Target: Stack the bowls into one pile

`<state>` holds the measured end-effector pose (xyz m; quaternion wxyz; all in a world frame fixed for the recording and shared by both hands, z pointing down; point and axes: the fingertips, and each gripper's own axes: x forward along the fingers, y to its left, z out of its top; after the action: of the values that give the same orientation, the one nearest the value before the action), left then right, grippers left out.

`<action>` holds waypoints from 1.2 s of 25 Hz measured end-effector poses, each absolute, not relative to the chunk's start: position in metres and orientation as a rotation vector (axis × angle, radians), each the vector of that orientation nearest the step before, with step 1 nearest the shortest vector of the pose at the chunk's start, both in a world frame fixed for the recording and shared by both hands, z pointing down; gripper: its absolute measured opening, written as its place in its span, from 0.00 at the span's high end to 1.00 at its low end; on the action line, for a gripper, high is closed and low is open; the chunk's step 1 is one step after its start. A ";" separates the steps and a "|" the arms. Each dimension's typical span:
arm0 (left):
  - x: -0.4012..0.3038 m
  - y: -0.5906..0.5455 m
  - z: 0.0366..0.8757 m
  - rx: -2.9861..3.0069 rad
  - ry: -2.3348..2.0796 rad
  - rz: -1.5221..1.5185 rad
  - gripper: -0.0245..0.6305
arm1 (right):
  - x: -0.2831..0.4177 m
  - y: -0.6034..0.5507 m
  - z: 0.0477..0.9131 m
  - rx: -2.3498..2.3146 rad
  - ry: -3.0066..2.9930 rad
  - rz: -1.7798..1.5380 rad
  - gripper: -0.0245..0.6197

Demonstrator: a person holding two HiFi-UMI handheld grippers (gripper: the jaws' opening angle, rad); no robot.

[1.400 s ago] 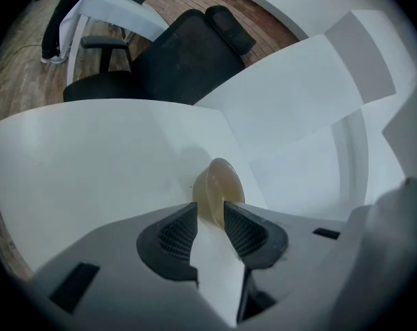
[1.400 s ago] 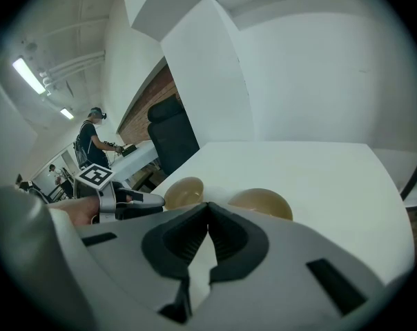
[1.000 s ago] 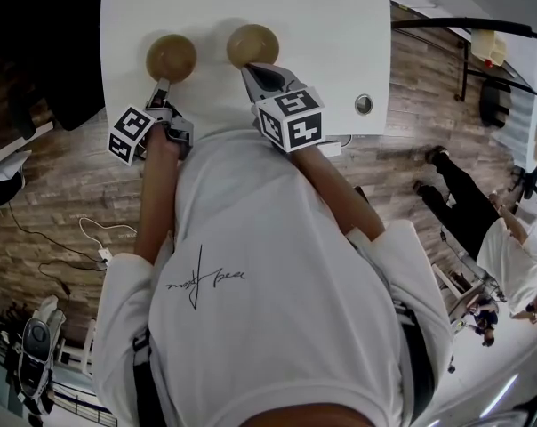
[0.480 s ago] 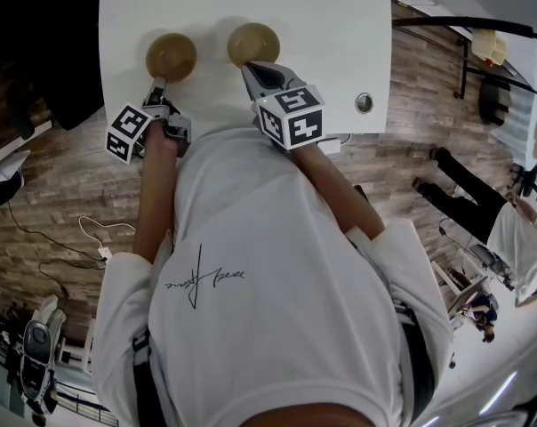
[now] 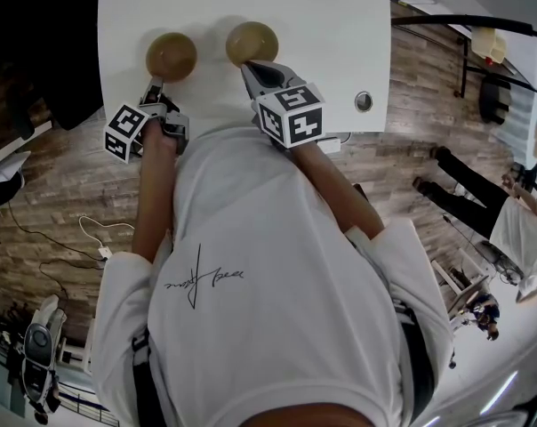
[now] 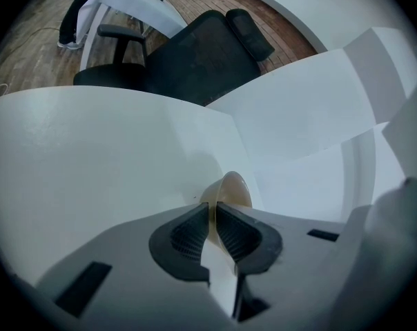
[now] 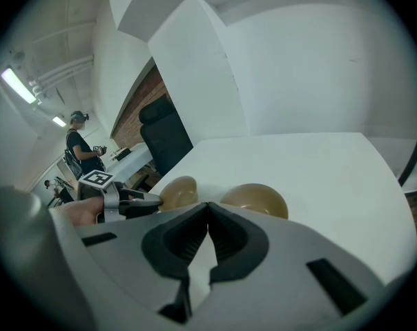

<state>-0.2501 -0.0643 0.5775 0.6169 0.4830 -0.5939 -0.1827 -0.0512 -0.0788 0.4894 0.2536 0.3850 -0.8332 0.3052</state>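
Two tan bowls stand side by side on the white table (image 5: 322,25). The left bowl (image 5: 171,56) (image 6: 230,190) has its near rim between the pads of my left gripper (image 5: 156,83) (image 6: 214,211). Its jaws have just been closing and now pinch that rim. The right bowl (image 5: 252,43) (image 7: 255,200) sits just beyond my right gripper (image 5: 249,66) (image 7: 208,205), which is shut with nothing between its pads. In the right gripper view the left bowl (image 7: 177,190) and the left gripper (image 7: 145,200) show at the left.
A round cable hole (image 5: 364,103) is set near the table's front right edge. A black office chair (image 6: 195,47) stands beyond the far side of the table. People stand on the wooden floor (image 5: 446,78) to the right.
The left gripper's jaws have drawn together on the near rim of the left bowl. Both hands and both bowls have kept their places.
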 end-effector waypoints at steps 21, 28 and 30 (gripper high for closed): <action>-0.246 -0.064 0.571 1.120 -1.352 -0.425 0.90 | -0.047 -0.080 0.489 1.065 -2.265 0.854 0.94; -0.242 -0.067 0.566 1.140 -1.338 -0.434 0.90 | -0.044 -0.080 0.489 1.072 -2.266 0.862 0.94; -0.241 -0.068 0.564 1.146 -1.334 -0.437 0.90 | -0.045 -0.080 0.488 1.074 -2.267 0.865 0.94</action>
<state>-0.2414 -0.0682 0.5638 0.6169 0.4977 -0.5794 -0.1900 -0.0446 -0.0801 0.4883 0.2416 0.3929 -0.8290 0.3163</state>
